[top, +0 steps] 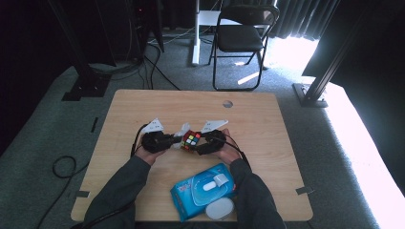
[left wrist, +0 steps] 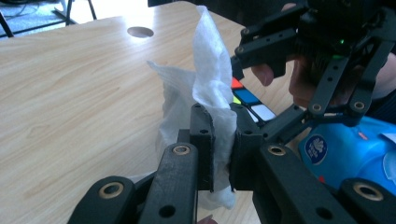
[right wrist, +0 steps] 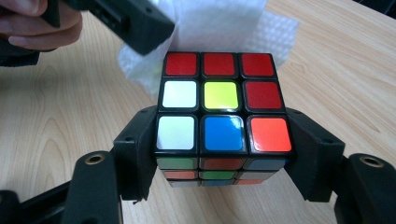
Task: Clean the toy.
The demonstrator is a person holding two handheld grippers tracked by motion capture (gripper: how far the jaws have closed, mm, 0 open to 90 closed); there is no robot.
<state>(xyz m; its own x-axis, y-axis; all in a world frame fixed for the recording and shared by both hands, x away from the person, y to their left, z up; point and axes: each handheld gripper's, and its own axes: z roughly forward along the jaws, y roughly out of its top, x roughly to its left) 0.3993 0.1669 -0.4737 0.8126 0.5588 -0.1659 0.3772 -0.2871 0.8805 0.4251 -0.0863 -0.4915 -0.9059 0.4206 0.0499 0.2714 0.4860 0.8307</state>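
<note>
Multicoloured plastic puzzle cube (right wrist: 223,116) sits mid-frame in the right gripper view, clamped by its lower layers in the right gripper (right wrist: 223,161). Left gripper (left wrist: 223,151) is pinched tight on a crumpled white wet wipe (left wrist: 205,93), which rises centre-frame just beside the cube. Step looks like wiping the cube. Next: press wipe onto a face, drag across; blue wipes pack (top: 203,190) lies lower centre on the light wooden table (top: 143,102).

The desk (top: 143,102) is pale, matt wood grain. The cube (right wrist: 219,109) is glossy plastic, the wipe (left wrist: 208,81) soft, crinkled cloth-like paper, the jaws matt black plastic.
</note>
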